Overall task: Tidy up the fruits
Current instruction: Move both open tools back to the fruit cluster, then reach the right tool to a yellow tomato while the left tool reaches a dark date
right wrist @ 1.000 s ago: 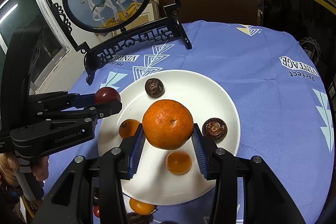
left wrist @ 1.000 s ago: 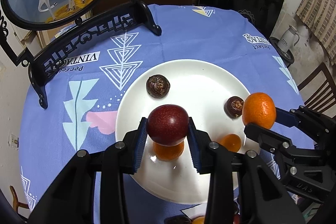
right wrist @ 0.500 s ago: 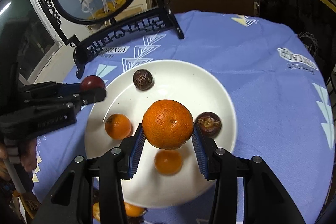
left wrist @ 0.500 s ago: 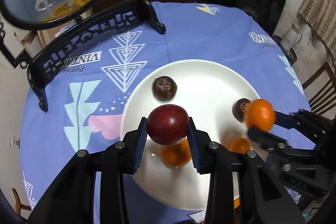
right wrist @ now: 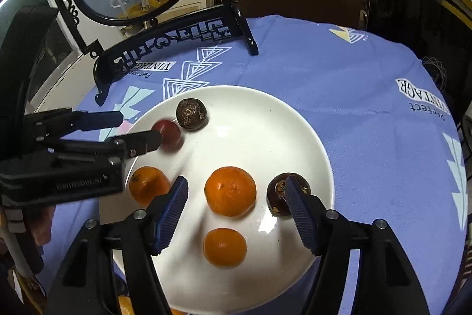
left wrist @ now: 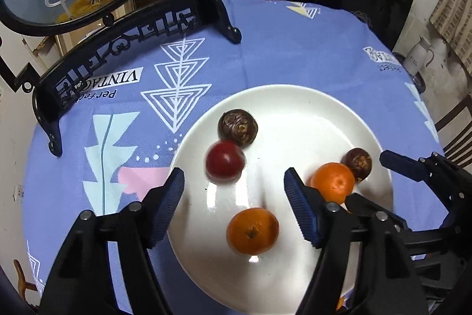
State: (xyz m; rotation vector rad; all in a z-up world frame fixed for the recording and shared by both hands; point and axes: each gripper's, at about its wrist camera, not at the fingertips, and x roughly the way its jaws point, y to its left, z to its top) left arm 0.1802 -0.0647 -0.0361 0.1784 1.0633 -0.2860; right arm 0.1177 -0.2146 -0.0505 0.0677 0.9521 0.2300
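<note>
At the bottom of each wrist view our grippers stand wide open and hold nothing — the left gripper point(left wrist: 233, 185) low centre in its own frame, the right gripper point(right wrist: 236, 192) likewise. All the fruit sits on the white plate point(right wrist: 295, 120) on the desk. Nearest the right gripper, a small orange point(right wrist: 224, 247) lies low centre; just above it, squarely between the spread fingers, the large orange point(right wrist: 230, 191). A brown fruit point(right wrist: 277, 197) touches the right finger. Left of centre lies another orange point(right wrist: 146, 189). Further up the left view, the red fruit point(left wrist: 225, 166) — blurred, perhaps rolling — rests just ahead of the left gripper, beside a second brown fruit point(left wrist: 237, 128). Each gripper is nearest the fruit straight ahead of it; we judge the next move is pulling back.
</note>
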